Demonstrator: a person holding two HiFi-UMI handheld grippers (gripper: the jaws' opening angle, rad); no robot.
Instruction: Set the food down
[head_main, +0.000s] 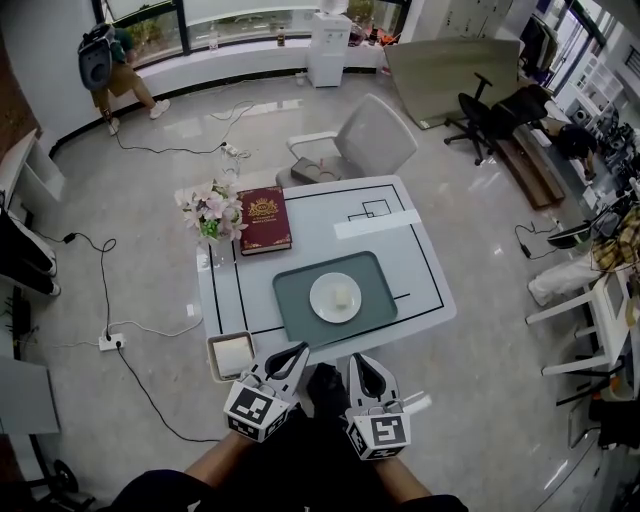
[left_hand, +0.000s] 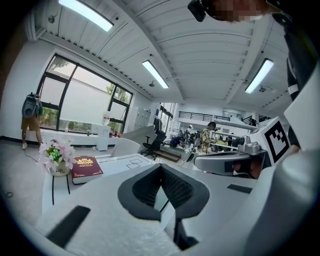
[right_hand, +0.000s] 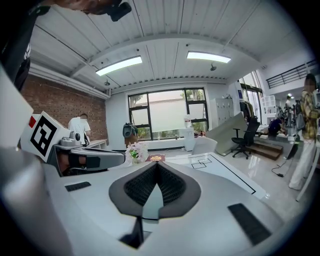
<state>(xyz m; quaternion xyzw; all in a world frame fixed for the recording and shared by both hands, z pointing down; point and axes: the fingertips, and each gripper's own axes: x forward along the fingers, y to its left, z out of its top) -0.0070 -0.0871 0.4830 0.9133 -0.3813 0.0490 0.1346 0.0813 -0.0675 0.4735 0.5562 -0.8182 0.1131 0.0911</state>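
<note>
A pale square piece of food (head_main: 344, 296) lies on a white plate (head_main: 320, 300), which sits on a grey-green tray (head_main: 296, 296) on the white table (head_main: 420, 262). Both grippers hang side by side below the table's front edge, close to my body and apart from the tray. My left gripper (head_main: 292, 356) (left_hand: 161, 168) is shut with its jaws touching at the tips and nothing between them. The right gripper (head_main: 360, 368) (right_hand: 157, 165) is shut and empty too.
A red book (head_main: 264, 219) and a vase of flowers (head_main: 212, 212) stand at the table's far left. A small white box (head_main: 231, 354) sits at the front left corner. A white chair (head_main: 360, 140) stands behind the table. Cables and a power strip (head_main: 112, 341) lie on the floor at left.
</note>
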